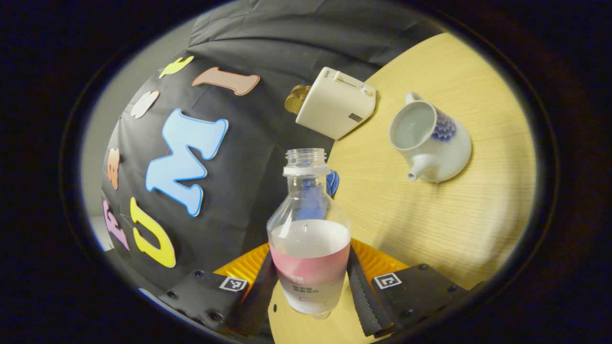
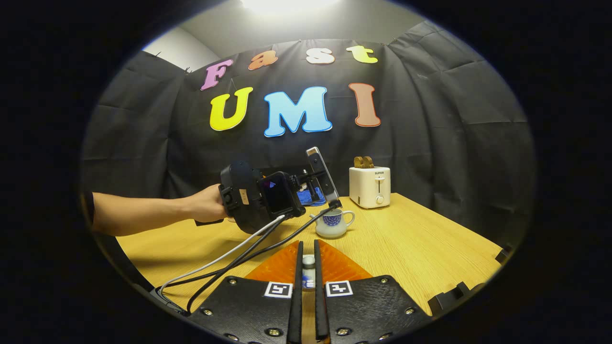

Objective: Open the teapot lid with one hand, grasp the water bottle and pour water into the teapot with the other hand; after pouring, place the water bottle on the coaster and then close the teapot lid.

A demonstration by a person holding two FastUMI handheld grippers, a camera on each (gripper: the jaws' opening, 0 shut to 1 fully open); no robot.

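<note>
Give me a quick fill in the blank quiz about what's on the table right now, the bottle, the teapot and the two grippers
1. The left gripper is shut on the water ____.
2. The teapot stands on the wooden table with its lid ____.
3. The right gripper pinches the small teapot ____ between its fingers.
4. Behind the teapot, by the cloth wall, stands a white ____ with bread in it.

Missing words: bottle; off; lid; toaster.
</note>
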